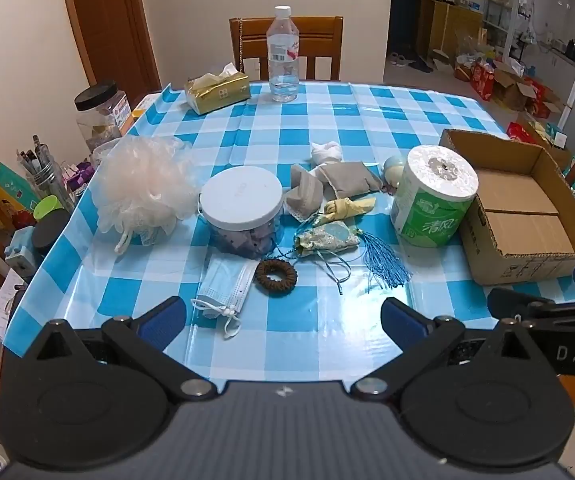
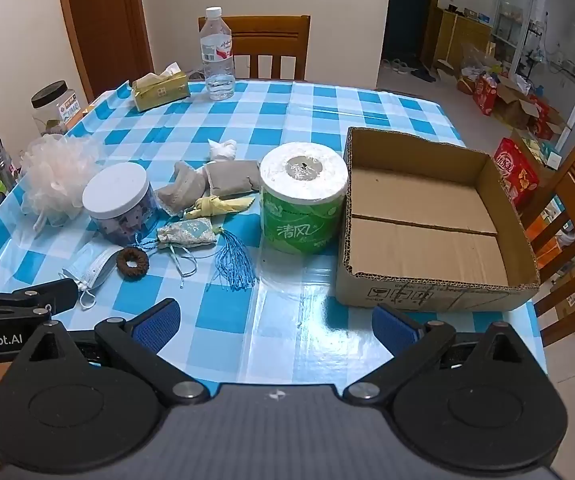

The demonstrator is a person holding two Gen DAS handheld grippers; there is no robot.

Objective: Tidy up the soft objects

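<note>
A: At the table's near edge, both the left gripper (image 1: pixel 283 318) and the right gripper (image 2: pixel 273 322) hang spread wide, empty.

B: Which soft thing first?

A: Probably the face mask (image 1: pixel 227 286), at eleven o'clock of the left gripper, long axis running toward one o'clock. The cardboard box (image 2: pixel 427 284) sits at one o'clock of the right.
</note>
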